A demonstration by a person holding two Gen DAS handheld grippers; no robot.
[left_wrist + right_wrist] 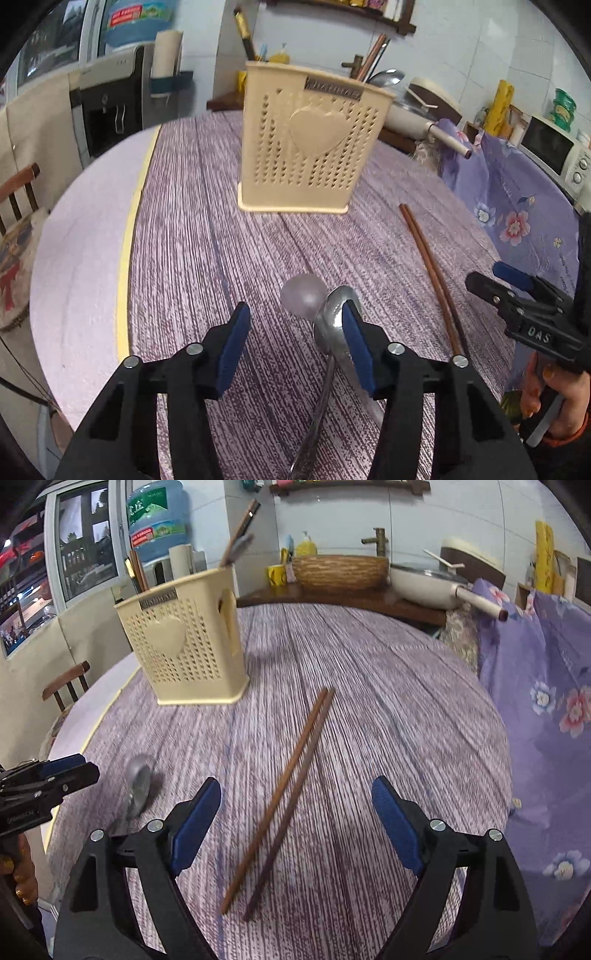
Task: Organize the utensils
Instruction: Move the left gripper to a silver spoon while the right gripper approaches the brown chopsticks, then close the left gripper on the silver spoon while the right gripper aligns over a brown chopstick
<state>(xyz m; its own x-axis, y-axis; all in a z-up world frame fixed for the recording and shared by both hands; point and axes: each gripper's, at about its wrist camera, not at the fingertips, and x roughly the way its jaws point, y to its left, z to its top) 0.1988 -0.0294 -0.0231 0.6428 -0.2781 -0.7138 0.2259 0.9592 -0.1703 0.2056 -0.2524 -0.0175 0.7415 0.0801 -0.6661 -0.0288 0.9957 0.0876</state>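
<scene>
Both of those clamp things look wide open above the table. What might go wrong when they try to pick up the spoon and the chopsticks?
The shiny metal spoon sits beside the left gripper's right pad rather than centred, so closing might only nudge it away. The two thin brown wooden chopsticks lie angled between the right gripper's open fingers; one could slip out. The tall perforated cream plastic utensil holder might tip if bumped.

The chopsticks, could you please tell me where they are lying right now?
The chopsticks lie side by side on the purple tablecloth, between the open jaws of the right gripper, right of the spoon and in front of the cream utensil holder.
</scene>
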